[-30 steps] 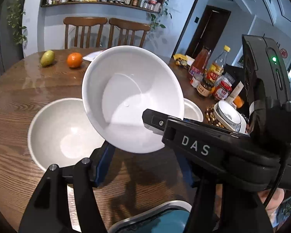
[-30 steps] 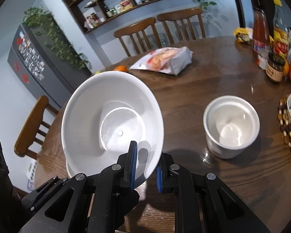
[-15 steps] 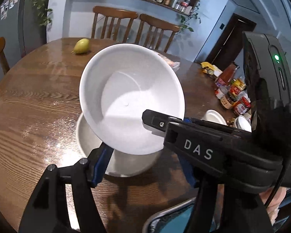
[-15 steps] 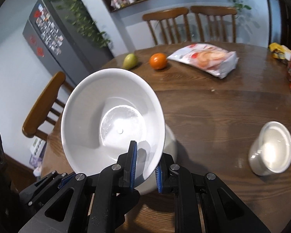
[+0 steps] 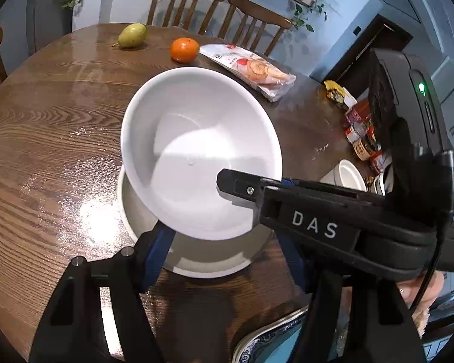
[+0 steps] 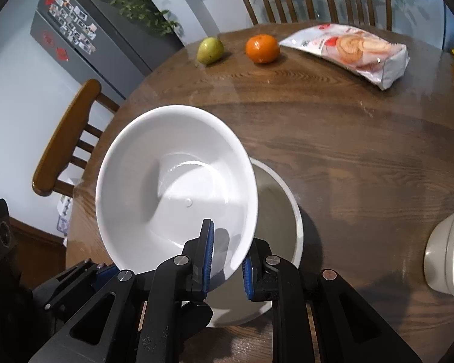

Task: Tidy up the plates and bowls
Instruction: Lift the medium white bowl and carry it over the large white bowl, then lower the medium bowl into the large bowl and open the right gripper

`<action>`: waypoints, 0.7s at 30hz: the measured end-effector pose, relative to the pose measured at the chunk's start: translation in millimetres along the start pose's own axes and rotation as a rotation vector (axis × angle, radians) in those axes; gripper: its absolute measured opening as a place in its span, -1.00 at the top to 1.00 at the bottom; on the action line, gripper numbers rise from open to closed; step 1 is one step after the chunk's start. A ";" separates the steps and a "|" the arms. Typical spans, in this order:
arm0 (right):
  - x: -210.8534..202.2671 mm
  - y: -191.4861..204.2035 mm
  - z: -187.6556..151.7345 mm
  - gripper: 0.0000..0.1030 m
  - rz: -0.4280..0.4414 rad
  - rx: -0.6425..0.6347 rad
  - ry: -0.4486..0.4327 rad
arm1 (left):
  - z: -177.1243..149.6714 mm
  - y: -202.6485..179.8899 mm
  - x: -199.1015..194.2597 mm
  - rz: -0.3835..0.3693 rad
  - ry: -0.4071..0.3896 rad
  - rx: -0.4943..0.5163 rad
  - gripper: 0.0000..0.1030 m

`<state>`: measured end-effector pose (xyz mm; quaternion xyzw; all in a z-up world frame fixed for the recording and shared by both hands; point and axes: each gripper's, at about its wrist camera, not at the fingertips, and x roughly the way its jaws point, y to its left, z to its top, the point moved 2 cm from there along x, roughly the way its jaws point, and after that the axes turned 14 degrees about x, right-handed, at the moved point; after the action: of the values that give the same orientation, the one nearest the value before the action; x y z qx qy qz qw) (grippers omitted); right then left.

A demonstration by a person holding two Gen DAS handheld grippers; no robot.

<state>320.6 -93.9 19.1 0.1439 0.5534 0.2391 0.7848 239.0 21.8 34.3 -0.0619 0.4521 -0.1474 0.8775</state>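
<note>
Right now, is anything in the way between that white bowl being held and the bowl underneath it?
Nothing visible. The white bowl, pinched at its rim by the right gripper, hangs tilted over the empty grey bowl on the table.

Open table (image 6: 363,157) beyond; pear (image 6: 209,50), orange (image 6: 262,48), snack bag (image 6: 357,50) far-side obstacles.

White bowl (image 5: 196,154): tilted, mouth toward the camera, above the grey bowl.
Grey bowl (image 5: 202,257): upright on the tabletop (image 5: 45,127), partly hidden by the white bowl.
Right gripper (image 5: 333,220): black, marked DAS, reaches in from the right to the white bowl's rim.
Left gripper (image 5: 224,257): jaws opening, white bowl's lower edge between them.
Far side: pear (image 5: 132,35), orange (image 5: 184,50), snack bag (image 5: 251,69).
Right edge: jars (image 5: 363,139), small white bowl (image 5: 349,175).
</note>
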 end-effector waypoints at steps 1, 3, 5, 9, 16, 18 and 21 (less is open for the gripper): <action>0.0 0.6 0.5 0.63 -0.004 0.000 0.001 | -0.4 0.4 0.4 -0.002 0.005 0.002 -0.32; -1.0 0.3 -0.6 0.63 -0.016 -0.003 0.005 | -0.7 0.5 1.9 -0.003 0.010 0.005 -0.34; -1.5 0.4 -0.8 0.63 -0.020 -0.001 0.006 | -1.3 1.3 4.1 0.000 0.022 0.012 -0.36; 3.6 -0.5 0.5 0.63 -0.028 0.006 0.023 | -2.5 6.7 4.0 0.003 0.025 0.006 -0.41; 10.7 0.4 -0.3 0.63 -0.063 0.006 0.037 | -3.7 8.4 4.3 0.026 0.044 0.003 -0.45; 10.7 1.2 -0.7 0.63 -0.076 -0.003 0.034 | -4.4 7.9 3.7 0.033 0.046 0.008 -0.46; 10.5 0.6 -0.6 0.63 -0.091 -0.001 0.031 | -4.7 9.2 3.4 0.035 0.047 0.009 -0.46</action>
<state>322.7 -87.8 10.9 0.1145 0.5712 0.2058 0.7863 239.0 29.5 26.7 -0.0466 0.4729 -0.1354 0.8694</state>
